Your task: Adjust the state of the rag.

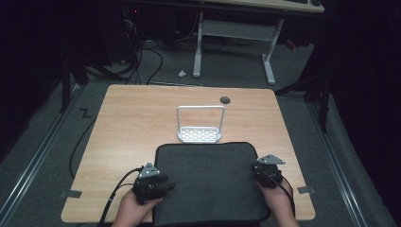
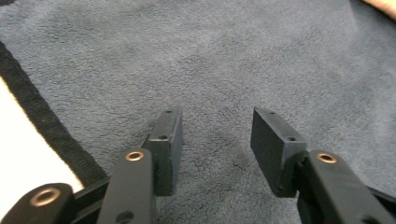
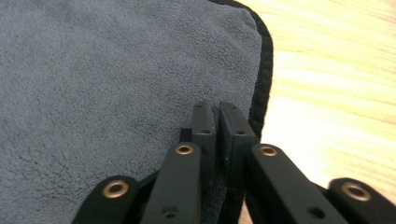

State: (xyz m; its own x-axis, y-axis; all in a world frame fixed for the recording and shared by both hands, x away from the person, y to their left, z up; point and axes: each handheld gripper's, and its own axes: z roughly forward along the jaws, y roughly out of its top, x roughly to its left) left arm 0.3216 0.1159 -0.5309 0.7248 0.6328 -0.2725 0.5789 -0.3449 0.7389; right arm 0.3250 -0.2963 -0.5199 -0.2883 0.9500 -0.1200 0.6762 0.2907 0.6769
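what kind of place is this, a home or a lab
Likely a lab or recording workspace: a wooden table ringed by floor rails, loose cables under a height-adjustable desk, dark surroundings.

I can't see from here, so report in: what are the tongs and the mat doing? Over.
Left tongs open above the grey mat. Right tongs shut at mat's right edge; pinching it or not, cannot tell. White metal rack stands beyond mat, not in the way.

A grey mat (image 1: pixel 213 179) covers the wooden table's (image 1: pixel 132 127) near side, a white wire rack (image 1: pixel 200 124) just beyond.
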